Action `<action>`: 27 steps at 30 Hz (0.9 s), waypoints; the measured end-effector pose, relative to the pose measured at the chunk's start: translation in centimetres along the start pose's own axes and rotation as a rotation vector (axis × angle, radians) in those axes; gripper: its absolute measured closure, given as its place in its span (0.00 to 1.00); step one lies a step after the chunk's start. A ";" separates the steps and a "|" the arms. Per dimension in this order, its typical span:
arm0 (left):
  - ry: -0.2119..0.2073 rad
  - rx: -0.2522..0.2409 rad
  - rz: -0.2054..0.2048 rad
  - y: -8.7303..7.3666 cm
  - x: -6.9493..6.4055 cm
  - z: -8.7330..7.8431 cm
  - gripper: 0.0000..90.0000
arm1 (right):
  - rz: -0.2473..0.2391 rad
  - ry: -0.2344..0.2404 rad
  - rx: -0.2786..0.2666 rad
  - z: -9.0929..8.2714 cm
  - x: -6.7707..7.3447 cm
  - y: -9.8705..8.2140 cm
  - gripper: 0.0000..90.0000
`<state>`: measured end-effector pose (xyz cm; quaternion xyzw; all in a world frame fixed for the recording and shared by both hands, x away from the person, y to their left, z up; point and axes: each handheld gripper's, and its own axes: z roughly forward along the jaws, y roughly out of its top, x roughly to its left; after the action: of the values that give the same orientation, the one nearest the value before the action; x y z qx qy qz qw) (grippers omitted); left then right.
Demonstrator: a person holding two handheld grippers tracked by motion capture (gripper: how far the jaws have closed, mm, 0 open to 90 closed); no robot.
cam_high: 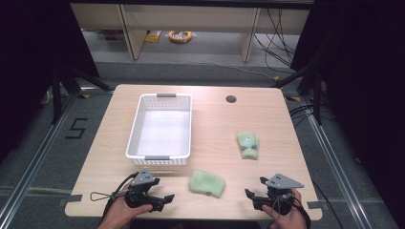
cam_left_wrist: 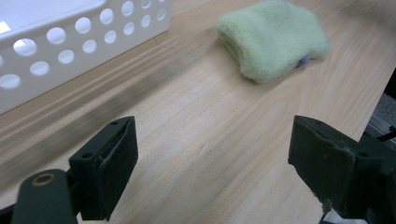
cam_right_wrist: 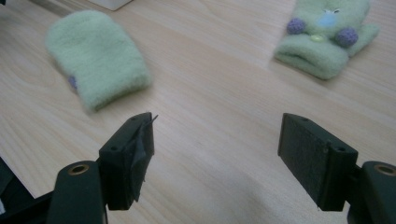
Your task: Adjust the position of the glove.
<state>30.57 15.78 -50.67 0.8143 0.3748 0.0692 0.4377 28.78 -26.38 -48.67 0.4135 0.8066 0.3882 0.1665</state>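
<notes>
Green mittens are what I'm working with, and neither one is in a claw. My left claw hovers low over the near edge of the bench, jaws spread wide with only bare wood between them in the left gripper view. My right claw sits at the near right corner, jaws also standing apart and holding nothing.

Moving outward, the plain mitten lies flat on the bench between my two claws, a little ahead of them, touching neither. In the left gripper view it sits ahead and to the right; in the right gripper view it sits ahead and to the left, a small purple bit peeking from under its edge.

Farther out on the right side rests the second mitten, well apart from the first, showing purple dots and a pale blue patch on top.

Left of centre stands the white basket with perforated walls, its near wall just beyond my left claw.
</notes>
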 end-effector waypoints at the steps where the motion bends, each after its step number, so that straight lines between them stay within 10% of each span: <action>1: 0.000 0.020 0.022 0.0 0.1 -0.1 0.17 | 0.038 -0.019 0.000 0.0 0.4 -0.1 0.31; 9: 0.003 0.015 0.019 0.0 0.1 -0.1 0.17 | 0.004 -0.034 -0.014 0.0 -0.2 -0.2 0.28; 22: -0.015 0.007 -0.004 0.1 -0.1 0.0 0.17 | 0.090 -0.024 -0.010 -0.2 0.1 0.0 0.21; 27: -0.008 0.023 0.007 0.0 0.1 0.0 0.17 | 0.032 -0.007 -0.039 0.0 -0.2 0.1 0.27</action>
<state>30.65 15.79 -50.69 0.8210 0.3709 0.0630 0.4294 28.98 -26.55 -48.56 0.4243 0.7915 0.4050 0.1714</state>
